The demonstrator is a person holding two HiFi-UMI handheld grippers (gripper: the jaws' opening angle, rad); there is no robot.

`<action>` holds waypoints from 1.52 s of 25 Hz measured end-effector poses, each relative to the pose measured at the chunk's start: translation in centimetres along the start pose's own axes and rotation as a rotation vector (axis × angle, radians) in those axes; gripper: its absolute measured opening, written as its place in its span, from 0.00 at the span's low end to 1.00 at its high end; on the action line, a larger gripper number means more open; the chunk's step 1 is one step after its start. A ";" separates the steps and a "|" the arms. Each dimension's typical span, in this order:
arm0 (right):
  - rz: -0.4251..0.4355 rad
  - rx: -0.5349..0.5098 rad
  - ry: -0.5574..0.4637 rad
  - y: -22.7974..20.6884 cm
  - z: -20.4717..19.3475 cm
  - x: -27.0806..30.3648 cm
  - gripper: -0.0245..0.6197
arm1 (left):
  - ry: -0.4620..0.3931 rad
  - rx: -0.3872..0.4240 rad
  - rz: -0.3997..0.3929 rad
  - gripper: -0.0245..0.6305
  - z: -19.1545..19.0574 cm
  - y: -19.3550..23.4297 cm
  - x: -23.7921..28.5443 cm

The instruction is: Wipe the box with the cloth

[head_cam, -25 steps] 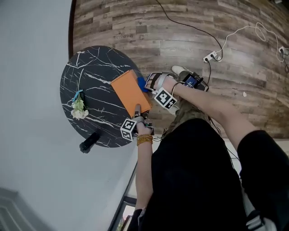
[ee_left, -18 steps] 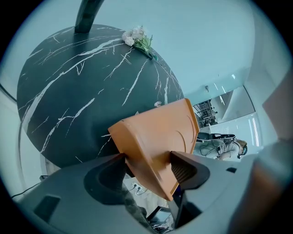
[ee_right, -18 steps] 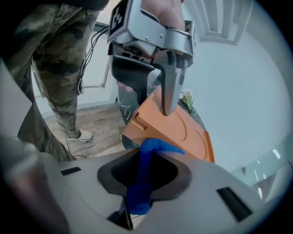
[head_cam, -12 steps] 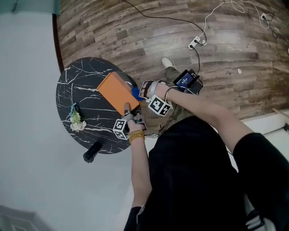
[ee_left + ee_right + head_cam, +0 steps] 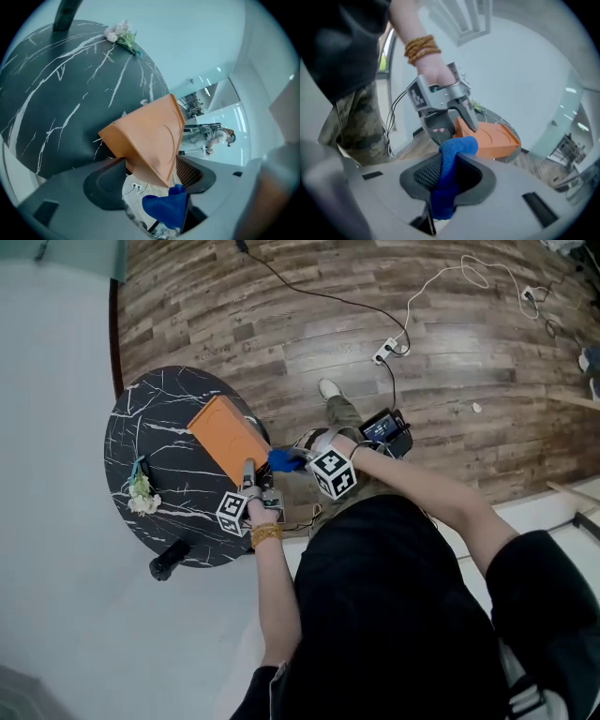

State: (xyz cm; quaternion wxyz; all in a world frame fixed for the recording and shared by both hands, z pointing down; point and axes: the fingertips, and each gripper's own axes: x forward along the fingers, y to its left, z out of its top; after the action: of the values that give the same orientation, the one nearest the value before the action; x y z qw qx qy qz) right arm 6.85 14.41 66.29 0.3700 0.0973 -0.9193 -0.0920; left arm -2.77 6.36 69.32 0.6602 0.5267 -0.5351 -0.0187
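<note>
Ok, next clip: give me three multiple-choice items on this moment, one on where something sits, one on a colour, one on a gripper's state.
1. The white flowers lie: A on a shelf; B on the round black table; C in a basket.
2. The cloth is: A blue; B yellow; C white.
3. The right gripper is: A open with nothing in it; B shut on the flowers; C shut on the cloth.
Key: 1 B, the head view shows them on the marbled top. 2 A, it is blue in all three views. 3 C, the right gripper view shows the cloth pinched in its jaws.
</note>
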 end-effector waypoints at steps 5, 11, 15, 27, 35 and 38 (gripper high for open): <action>-0.144 0.237 -0.084 -2.5 1.5 -5.6 0.14 | 0.097 0.203 -0.487 0.54 -4.3 -8.7 -6.1; -0.138 0.168 -0.142 -2.0 6.5 -6.8 0.14 | 0.214 0.553 -0.612 0.54 -9.6 -10.1 -9.9; -0.063 -0.015 -0.098 1.1 8.2 -4.8 0.14 | 0.215 0.427 -0.661 0.52 -10.7 -9.0 -9.6; -0.180 0.190 0.058 -1.4 3.9 -5.7 0.22 | -0.321 -0.078 -0.369 0.21 1.3 4.4 -8.4; -0.249 0.252 0.138 -3.8 1.0 -7.6 0.22 | -0.335 -0.176 -0.331 0.21 2.2 4.8 -4.9; -0.276 0.275 0.147 -4.2 0.7 -8.3 0.22 | -0.332 -0.211 -0.340 0.21 1.6 4.9 -4.3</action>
State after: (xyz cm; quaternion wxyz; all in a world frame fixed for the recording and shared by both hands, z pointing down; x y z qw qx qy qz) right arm 12.69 12.48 59.34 0.4031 0.2783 -0.8718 -0.0080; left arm -8.37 9.97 69.70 0.6019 0.5269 -0.5353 -0.2713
